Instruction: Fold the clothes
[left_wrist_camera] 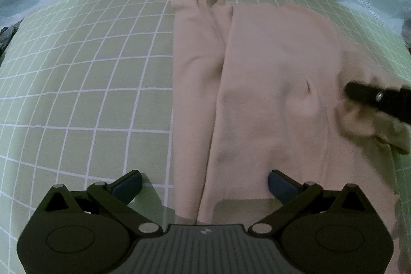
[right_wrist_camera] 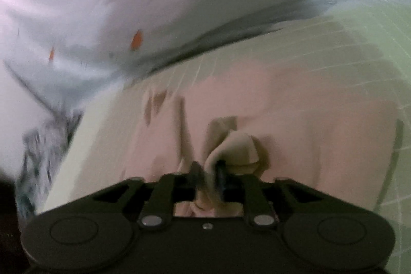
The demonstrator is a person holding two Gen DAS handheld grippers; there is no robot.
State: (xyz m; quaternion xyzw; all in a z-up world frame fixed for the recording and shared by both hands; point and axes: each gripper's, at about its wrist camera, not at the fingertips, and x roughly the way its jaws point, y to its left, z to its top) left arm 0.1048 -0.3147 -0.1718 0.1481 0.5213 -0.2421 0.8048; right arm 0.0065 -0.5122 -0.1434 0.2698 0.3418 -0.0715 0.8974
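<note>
Pink garment (left_wrist_camera: 269,84) lies on the green grid-checked bed sheet (left_wrist_camera: 84,84), partly folded, one long fold running down its left side. Left gripper (left_wrist_camera: 205,184) hovers over the garment's near edge, jaws spread wide, holding nothing. Right gripper (right_wrist_camera: 208,175) has jaws closed on a bunched piece of the garment's right edge, raised off the sheet. Right wrist view is motion-blurred.

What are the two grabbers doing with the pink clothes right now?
Left gripper: jaws open, holding nothing. Right gripper: jaws shut on a bunched edge of the pale pink fabric garment, spread on the green checked bedsheet. Nothing in the way.
</note>
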